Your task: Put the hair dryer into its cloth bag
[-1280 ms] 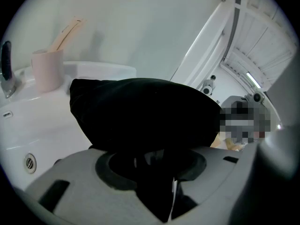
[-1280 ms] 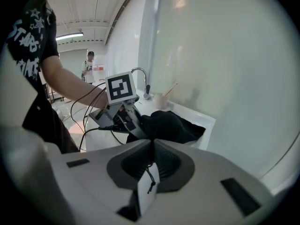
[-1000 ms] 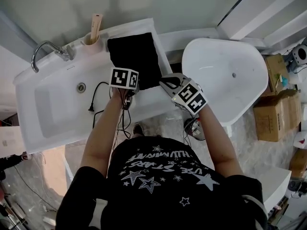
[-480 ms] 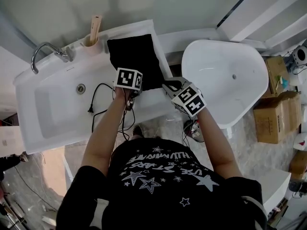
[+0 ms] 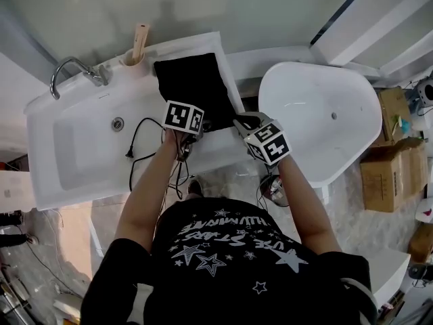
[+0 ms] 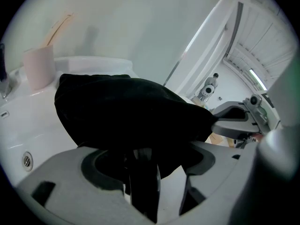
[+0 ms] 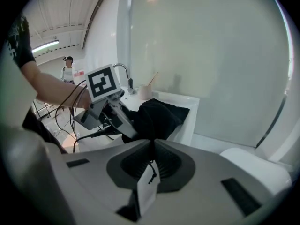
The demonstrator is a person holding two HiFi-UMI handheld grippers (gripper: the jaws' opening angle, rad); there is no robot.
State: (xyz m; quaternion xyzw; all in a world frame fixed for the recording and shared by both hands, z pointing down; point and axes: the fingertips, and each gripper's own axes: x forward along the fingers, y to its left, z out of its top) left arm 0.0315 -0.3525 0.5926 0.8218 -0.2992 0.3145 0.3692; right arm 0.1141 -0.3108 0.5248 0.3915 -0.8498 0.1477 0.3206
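The black cloth bag lies on the white counter beside the sink, bulging in the left gripper view. The hair dryer's dark handle sticks out of the bag's mouth, and its black cord trails over the basin. My left gripper sits at the bag's near edge. Its jaws are opening, with the handle between them and a gap at its side. My right gripper is shut on the bag's near right edge, where a white tag hangs down.
The sink basin with its faucet lies to the left, and a pink cup stands behind it. A white bathtub is at the right, with cardboard boxes beyond. A person stands far off.
The right gripper has rolled a little and dipped slightly at the bag's corner. The left gripper has stayed at the bag's mouth.
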